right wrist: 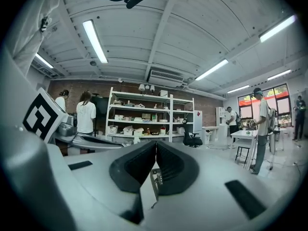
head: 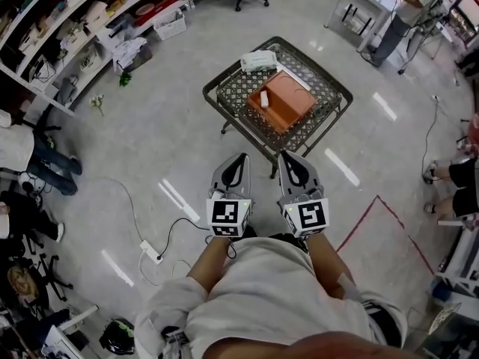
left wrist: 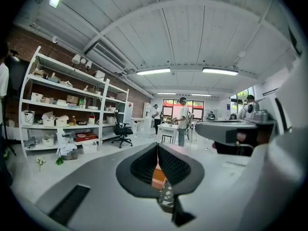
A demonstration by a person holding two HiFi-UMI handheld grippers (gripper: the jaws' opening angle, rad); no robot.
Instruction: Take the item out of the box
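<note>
Workshop-type lab, one large open room. Pale polished floor marked with a red tape line; power strip and loose cable lying on it. White open shelving against a brick wall, loaded with bins, boxes and bottles. Ribbed ceiling with strip lights and a ducted air unit. Black swivel chair near the racks. White work tables toward far windows, several people standing at them.
</note>
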